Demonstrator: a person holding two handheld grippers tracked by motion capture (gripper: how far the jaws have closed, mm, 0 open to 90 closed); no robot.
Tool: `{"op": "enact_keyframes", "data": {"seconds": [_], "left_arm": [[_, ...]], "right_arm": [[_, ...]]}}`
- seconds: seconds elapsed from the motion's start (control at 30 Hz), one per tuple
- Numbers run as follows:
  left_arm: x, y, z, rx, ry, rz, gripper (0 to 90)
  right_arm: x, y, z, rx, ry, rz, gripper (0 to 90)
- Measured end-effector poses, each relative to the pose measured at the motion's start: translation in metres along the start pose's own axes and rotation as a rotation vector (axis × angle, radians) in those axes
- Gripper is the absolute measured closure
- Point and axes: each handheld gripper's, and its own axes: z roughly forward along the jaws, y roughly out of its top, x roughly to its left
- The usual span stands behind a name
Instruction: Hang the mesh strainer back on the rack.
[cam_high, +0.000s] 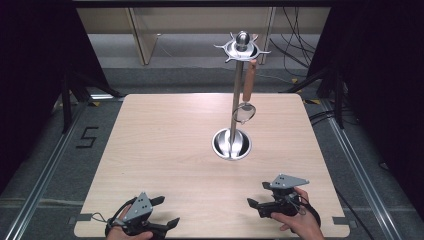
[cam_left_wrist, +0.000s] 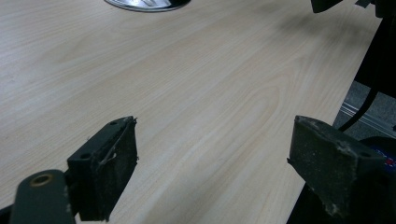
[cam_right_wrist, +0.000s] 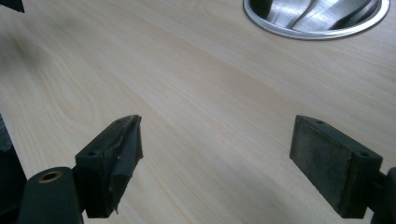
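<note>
A steel utensil stand (cam_high: 233, 100) rises from a round dished base (cam_high: 231, 144) near the middle of the wooden table (cam_high: 165, 145). From its top ring (cam_high: 242, 48) hangs a small strainer with a brown wooden handle (cam_high: 248, 85). My left gripper (cam_high: 165, 211) rests low at the table's front left, jaws wide apart with bare wood between them (cam_left_wrist: 212, 158). At the front right my right gripper (cam_high: 259, 196) is open too, nothing between its pads (cam_right_wrist: 217, 163). The base's rim (cam_right_wrist: 317, 18) lies ahead of the right gripper, and its edge (cam_left_wrist: 147, 3) sits at the top of the left gripper view.
The table's front edge runs just below both hands. Black frame legs (cam_high: 65, 100) stand off the table's left and right corners. Cables (cam_high: 300, 45) lie on the grey floor behind, and wooden furniture (cam_high: 145, 35) stands at the back.
</note>
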Motion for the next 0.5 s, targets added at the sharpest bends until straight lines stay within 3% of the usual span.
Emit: {"op": "enact_keyframes", "data": {"seconds": [0.07,0.1,0.23,0.4,0.47,0.5], "left_arm": [[0.0000,0.0000,0.0000,0.000,0.000,0.000,14.7],[-0.0002,-0.0002,0.0005,-0.004,-0.002,-0.006,14.7],[0.0008,0.0004,0.0001,-0.002,-0.008,0.020,14.7],[-0.0002,0.0001,0.0016,-0.015,-0.010,0.005,14.7],[-0.0001,0.0001,0.0016,-0.015,-0.010,0.006,14.7],[-0.0002,0.0002,0.0014,-0.013,-0.007,0.006,14.7]], "right_arm": [[0.0028,-0.0007,-0.0025,0.006,-0.008,0.015,17.9],[0.0020,-0.0010,-0.0030,0.004,-0.015,-0.003,17.9],[0.0057,-0.0035,-0.0044,0.010,0.000,0.024,18.1],[0.0045,-0.0059,-0.0051,0.018,-0.023,-0.011,18.4],[0.0062,-0.0063,-0.0054,0.025,-0.017,0.011,18.4],[0.0043,-0.0063,-0.0044,0.018,-0.009,-0.016,18.4]]}}
